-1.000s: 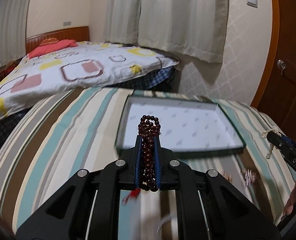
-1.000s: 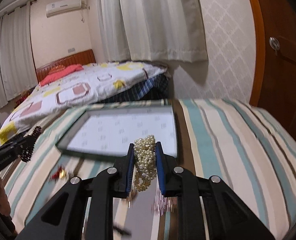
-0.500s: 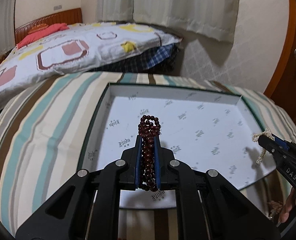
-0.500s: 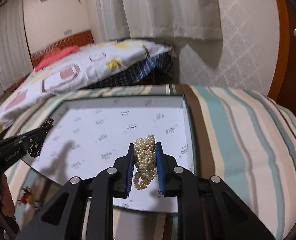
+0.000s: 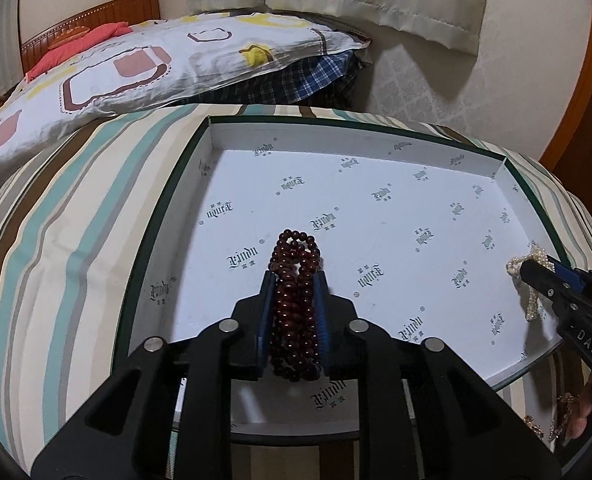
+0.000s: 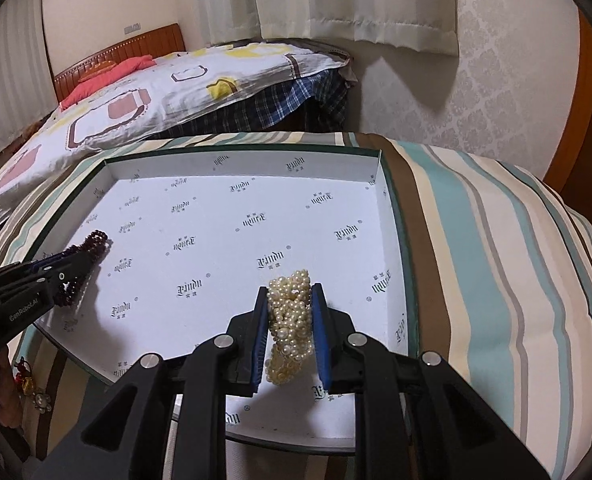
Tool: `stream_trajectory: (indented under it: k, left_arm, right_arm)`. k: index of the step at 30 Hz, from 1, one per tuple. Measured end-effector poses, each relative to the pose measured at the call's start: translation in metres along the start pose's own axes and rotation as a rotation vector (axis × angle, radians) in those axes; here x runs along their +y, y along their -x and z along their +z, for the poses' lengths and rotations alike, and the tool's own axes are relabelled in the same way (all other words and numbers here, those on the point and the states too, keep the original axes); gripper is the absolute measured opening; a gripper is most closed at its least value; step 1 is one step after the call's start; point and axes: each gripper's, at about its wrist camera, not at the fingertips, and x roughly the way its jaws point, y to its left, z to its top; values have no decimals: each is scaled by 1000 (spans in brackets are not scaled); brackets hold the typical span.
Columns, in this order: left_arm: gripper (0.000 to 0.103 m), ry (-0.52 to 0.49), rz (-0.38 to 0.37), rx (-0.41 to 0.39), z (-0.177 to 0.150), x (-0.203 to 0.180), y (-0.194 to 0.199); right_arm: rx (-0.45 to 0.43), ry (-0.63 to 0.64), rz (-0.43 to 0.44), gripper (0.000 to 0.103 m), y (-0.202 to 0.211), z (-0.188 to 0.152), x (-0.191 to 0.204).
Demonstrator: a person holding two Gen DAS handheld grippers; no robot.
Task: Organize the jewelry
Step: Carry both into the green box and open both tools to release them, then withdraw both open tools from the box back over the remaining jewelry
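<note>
Box lid (image 5: 376, 132) on striped bedspread (image 5: 76, 264), bed (image 5: 136, 60) behind.

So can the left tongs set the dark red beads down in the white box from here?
Probably yes: the left tongs hold the dark red beads right over the white box, with bare floor beneath.

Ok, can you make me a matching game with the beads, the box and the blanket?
Things:
1. dark red beads
2. pearl beads
3. box
4. striped blanket

Where:
A. under the box
B. between the right gripper's pads
C. between the left gripper's pads
D. open, under both grippers

Pairs: 1-C, 2-B, 3-D, 4-A
</note>
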Motion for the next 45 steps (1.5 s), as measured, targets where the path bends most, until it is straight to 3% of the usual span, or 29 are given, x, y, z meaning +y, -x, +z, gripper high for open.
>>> stream_trajectory:
  k: [10,12,15,18,21,25,31,40,45]
  left_arm:
    - [33,-1,21,3,1,3,-3]
    - [39,1,26,5,1,4,-4]
    - [47,10,25,0,0,5,-3]
    - [49,-2,32,-6,1,4,-1]
    - [60,-20,43,-31,0,0,4]
    - [67,-22,45,-53,1,-1,11]
    - [74,-13,52,-89,2,-1,27]
    - [77,14,59,-175,-14,-2,78]
    - [77,49,47,-213,-35,-1,109]
  right_arm:
    - [24,-1,-22,24,-4,2,0]
    - [19,-4,-25,41,-3,2,1]
    - [-3,0,-39,54,0,3,0]
    - [-3,5,-43,54,0,2,0]
    - [-14,3,-44,55,2,2,-1]
    - [-25,0,-46,56,4,2,-1]
    - [-63,-2,-48,57,17,3,1]
    - [-147,-5,-52,58,63,-9,10]
    - [-181,0,-59,58,93,-31,18]
